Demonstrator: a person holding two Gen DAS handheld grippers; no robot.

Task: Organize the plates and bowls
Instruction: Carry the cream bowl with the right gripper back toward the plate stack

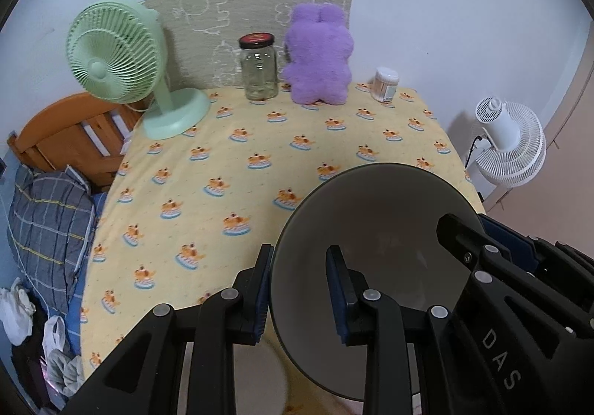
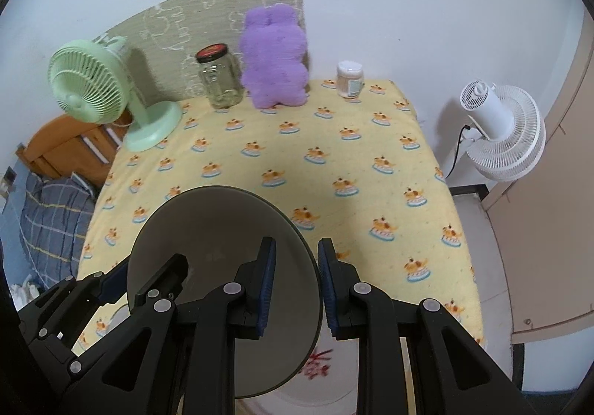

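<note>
A dark grey bowl (image 1: 378, 214) (image 2: 215, 222) hangs tilted above the yellow patterned tablecloth (image 1: 260, 140) (image 2: 334, 140). It is held from two sides. My left gripper (image 1: 299, 266) is shut on the bowl's left rim, one pad inside and one outside. My right gripper (image 2: 297, 255) is shut on the opposite rim in the same way. Each gripper also shows in the other's view: the right gripper (image 1: 464, 229), the left gripper (image 2: 156, 277). Under the bowl, at the table's near edge, lies a white plate (image 2: 323, 366) (image 1: 256, 378) with red markings, partly hidden.
Along the table's far edge stand a green desk fan (image 1: 111, 55), a glass jar with a dark lid (image 1: 259, 68), a purple plush toy (image 1: 319, 55) and a small white container (image 1: 386, 84). A white floor fan (image 1: 508, 144) stands right of the table; a bed with a plaid pillow (image 1: 48, 222) lies left.
</note>
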